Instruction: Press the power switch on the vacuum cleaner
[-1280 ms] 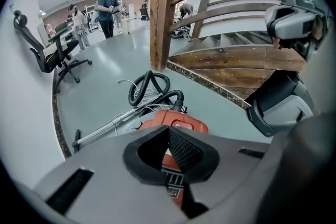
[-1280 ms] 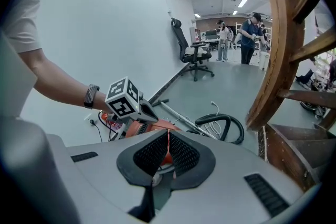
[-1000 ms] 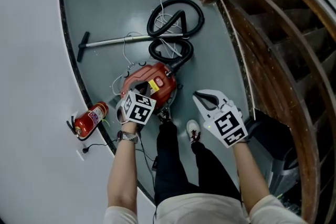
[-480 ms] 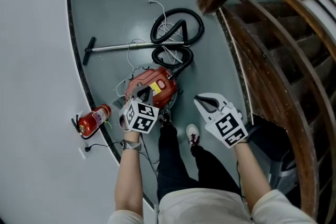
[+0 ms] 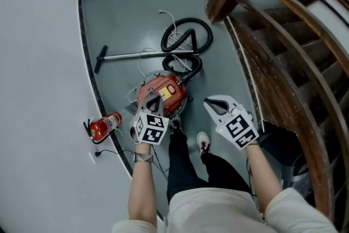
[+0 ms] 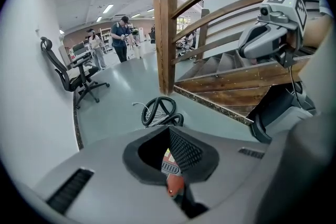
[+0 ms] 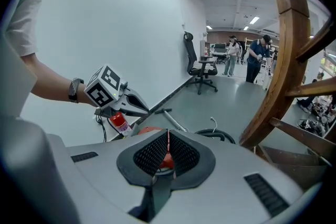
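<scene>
- Red plastic, rounded and squat, the canister vacuum cleaner [image 5: 162,93] lies on the grey floor [image 5: 125,19], just beyond the person's feet and close to the curved white wall [image 5: 38,73] on the left.
- Its black ribbed hose [image 5: 185,43] coils away at the far right end. The metal wand with a black floor head [image 5: 131,55] lies further off, stretched out to the left.
- The left gripper [image 5: 153,102] hangs over the near edge of the canister, tips aimed forward and steeply down at it. Its jaws are closed together with nothing held, and in the left gripper view a sliver of red body shows just past the tips.
- The right gripper [image 5: 215,105] is off to the right of the canister, over bare floor. Its two mesh pads [image 7: 181,153] meet along a thin seam and it carries nothing.
- The key relation is that the canister top lies directly ahead of and below the left fingertips. From the right gripper it sits across to the left, so the left hand is plainly the nearer one.
- The canister's long axis seems to run from the near left, under the left gripper, to the hose joint at the far right.
- A yellowish patch shows on the top, but which part is the power switch cannot be made out. Nor can it be judged from here whether it has been pressed.
- As a judgement, the closed left tips would serve as a blunt poker, going down and slightly forward.
- A small red fire extinguisher [image 5: 106,125] lies by the wall on the near left, clear of that path.
</scene>
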